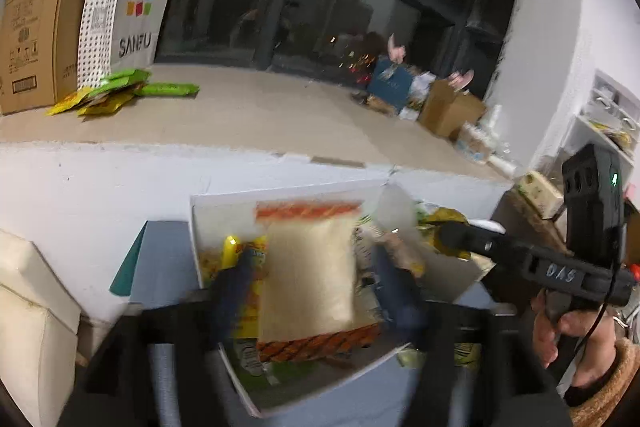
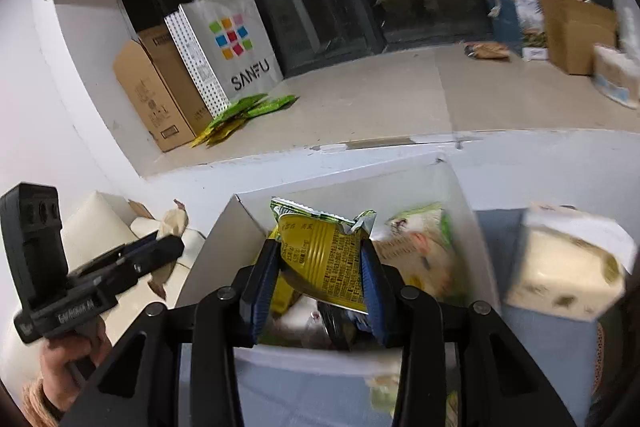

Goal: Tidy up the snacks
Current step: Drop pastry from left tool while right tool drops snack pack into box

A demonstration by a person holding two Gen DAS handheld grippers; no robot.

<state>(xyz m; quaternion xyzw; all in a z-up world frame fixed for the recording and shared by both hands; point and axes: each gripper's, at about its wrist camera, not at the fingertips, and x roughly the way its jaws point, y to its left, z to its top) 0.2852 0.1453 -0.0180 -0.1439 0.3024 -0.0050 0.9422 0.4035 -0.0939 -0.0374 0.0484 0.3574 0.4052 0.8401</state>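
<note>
Left wrist view first: left gripper [image 1: 316, 279] at lower centre clamps a pale snack packet [image 1: 310, 275] with orange-striped ends, its long axis running up the frame, over the white box [image 1: 224, 201]. Loose green packets [image 1: 132, 87] lie upper left beside the SANFU bag [image 1: 132, 3].

Right wrist view: right gripper [image 2: 320, 283] squeezes a crumpled yellow packet [image 2: 320, 259], crimped end up, over the same box [image 2: 256, 223].

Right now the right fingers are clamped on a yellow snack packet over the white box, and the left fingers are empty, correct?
Not quite. The left gripper is not empty: in the left wrist view a beige packet with orange ends sits between its fingers. The rest holds: the right gripper is clamped on the yellow snack packet over the white box.
</note>
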